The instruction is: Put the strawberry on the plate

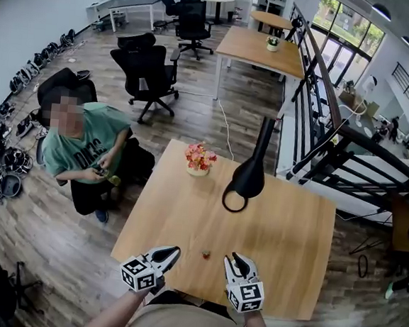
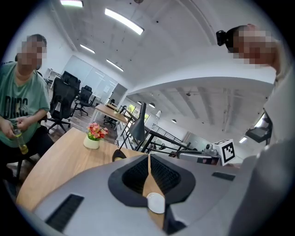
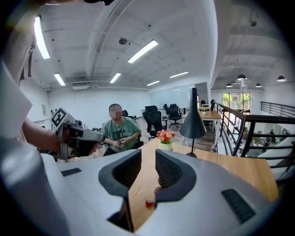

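Observation:
A small red strawberry lies on the wooden table near its front edge, between my two grippers. It also shows as a red speck low in the gap between the right jaws, on the table beyond them. My left gripper hovers just left of it, its jaws meeting at the tips with nothing held. My right gripper hovers just right of it, jaws a narrow gap apart and empty. No plate appears in any view.
A black desk lamp stands mid-table and a pot of flowers sits at the far edge. A person in a green shirt sits left of the table. Office chairs and other desks stand behind; a railing runs along the right.

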Tool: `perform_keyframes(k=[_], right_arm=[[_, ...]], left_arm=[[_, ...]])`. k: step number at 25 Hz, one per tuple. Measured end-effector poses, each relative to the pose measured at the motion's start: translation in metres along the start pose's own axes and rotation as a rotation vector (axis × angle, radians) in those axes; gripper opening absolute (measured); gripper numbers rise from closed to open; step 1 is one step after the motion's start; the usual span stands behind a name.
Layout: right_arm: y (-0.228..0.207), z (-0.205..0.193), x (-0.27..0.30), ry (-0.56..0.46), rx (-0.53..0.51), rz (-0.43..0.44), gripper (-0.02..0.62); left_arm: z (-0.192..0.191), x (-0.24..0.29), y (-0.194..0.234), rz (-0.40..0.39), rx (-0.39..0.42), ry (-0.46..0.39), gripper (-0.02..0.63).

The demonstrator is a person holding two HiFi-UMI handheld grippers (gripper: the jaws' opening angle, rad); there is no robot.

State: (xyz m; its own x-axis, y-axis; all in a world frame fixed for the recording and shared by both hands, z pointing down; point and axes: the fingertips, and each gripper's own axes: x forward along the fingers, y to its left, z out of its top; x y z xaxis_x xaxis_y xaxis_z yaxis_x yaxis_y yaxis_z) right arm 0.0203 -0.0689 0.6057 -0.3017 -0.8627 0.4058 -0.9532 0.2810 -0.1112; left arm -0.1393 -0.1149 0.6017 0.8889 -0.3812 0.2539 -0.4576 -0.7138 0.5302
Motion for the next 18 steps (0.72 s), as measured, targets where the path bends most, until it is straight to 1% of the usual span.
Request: perform_keyframes(k=[4, 8, 9, 10, 18], right_arm=[[-0.005, -0.044, 0.029, 0.097, 0.001, 0.048, 0.075], [-0.003, -0.087, 0.053, 0.192, 0.003, 0.112, 0.076], [-0.001, -0.099, 0.059, 0.219, 0.004, 0.133, 0.116], [0.001, -0.111, 0.065, 0.245, 0.003, 0.15, 0.129], [0.008, -0.196, 0.104, 0.425, -0.093, 0.217, 0.129]], left_arm=[[-0.014, 0.002, 0.009, 0.056, -0.024, 0.006, 0.005], [-0.022, -0.002, 0.01, 0.096, -0.041, 0.005, 0.005], [-0.025, -0.004, 0.01, 0.106, -0.045, 0.007, 0.005], [-0.028, -0.005, 0.011, 0.117, -0.049, 0.01, 0.005], [-0.04, -0.012, 0.022, 0.182, -0.053, 0.028, 0.005]])
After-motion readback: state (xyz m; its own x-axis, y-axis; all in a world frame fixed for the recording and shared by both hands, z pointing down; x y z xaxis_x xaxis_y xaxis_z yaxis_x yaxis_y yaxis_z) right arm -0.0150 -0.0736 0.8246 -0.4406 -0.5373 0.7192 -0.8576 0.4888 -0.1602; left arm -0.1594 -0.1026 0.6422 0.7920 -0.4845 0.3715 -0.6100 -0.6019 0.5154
